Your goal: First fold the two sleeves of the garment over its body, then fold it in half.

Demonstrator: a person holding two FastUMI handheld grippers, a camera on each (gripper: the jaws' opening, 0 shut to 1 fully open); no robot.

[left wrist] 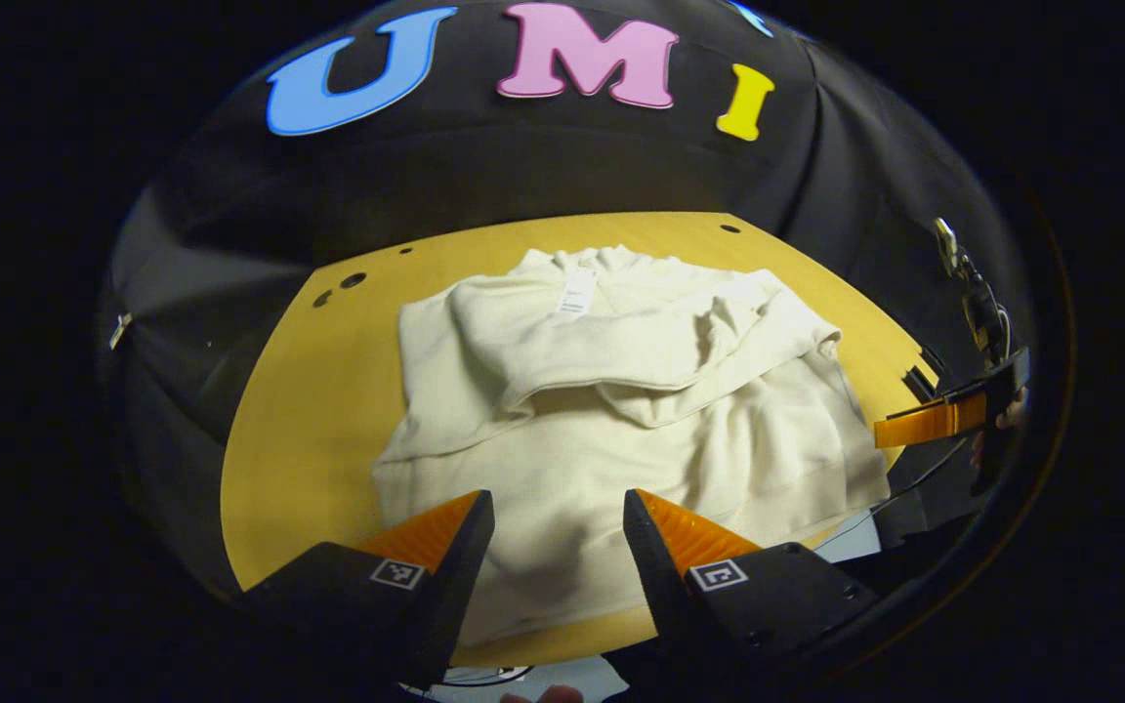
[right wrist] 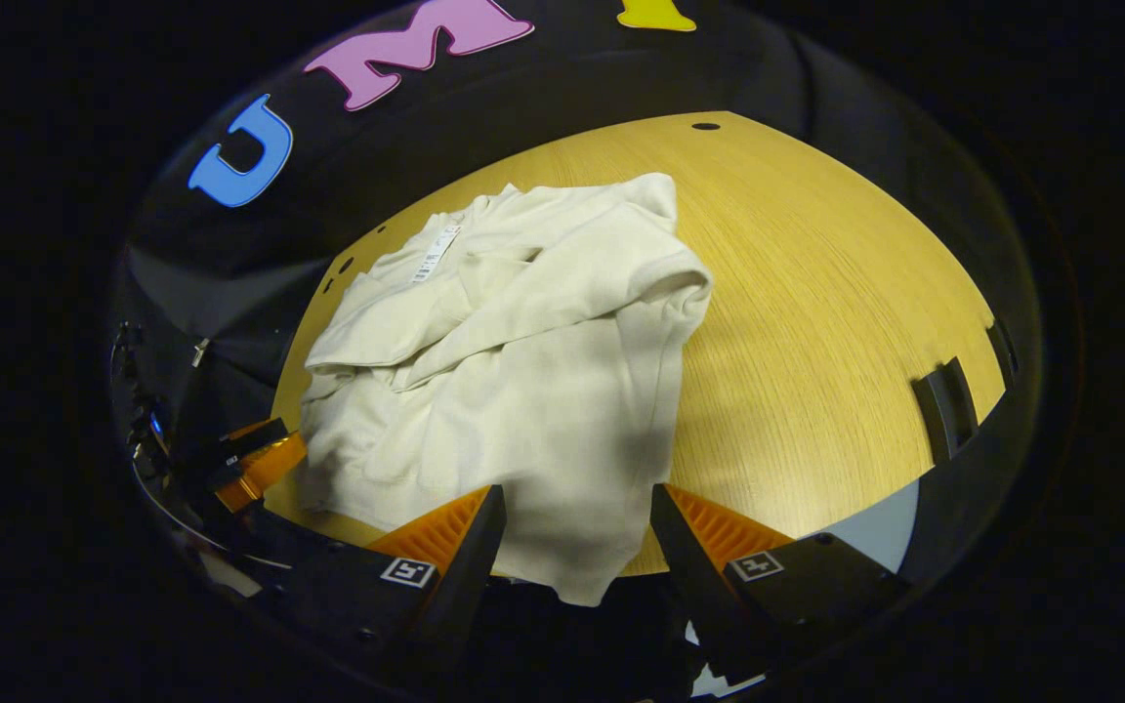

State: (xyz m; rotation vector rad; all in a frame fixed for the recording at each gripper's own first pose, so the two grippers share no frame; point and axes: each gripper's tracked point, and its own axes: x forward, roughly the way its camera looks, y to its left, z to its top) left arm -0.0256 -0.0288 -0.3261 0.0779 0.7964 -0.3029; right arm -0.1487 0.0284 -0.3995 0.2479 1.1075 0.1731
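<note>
The cream garment (left wrist: 611, 410) is lying on the yellow tabletop (left wrist: 309, 410), collar toward the booth wall, hem toward the near edge. Both sleeves are lying crossed over the chest, so the sleeve stage looks done; the fold in half appears still ahead. The left hand-held gripper (left wrist: 559, 532) is hovering over the hem with fingers spread, pinching nothing. The right hand-held gripper (right wrist: 577, 527) is likewise spread, poised at the near corner. The left gripper view is showing the garment head-on, with the right hand-held gripper off at the tabletop's side. The right gripper view is showing the hem corner drooping past the tabletop edge and a broad bare stretch of wood beside the garment.
</note>
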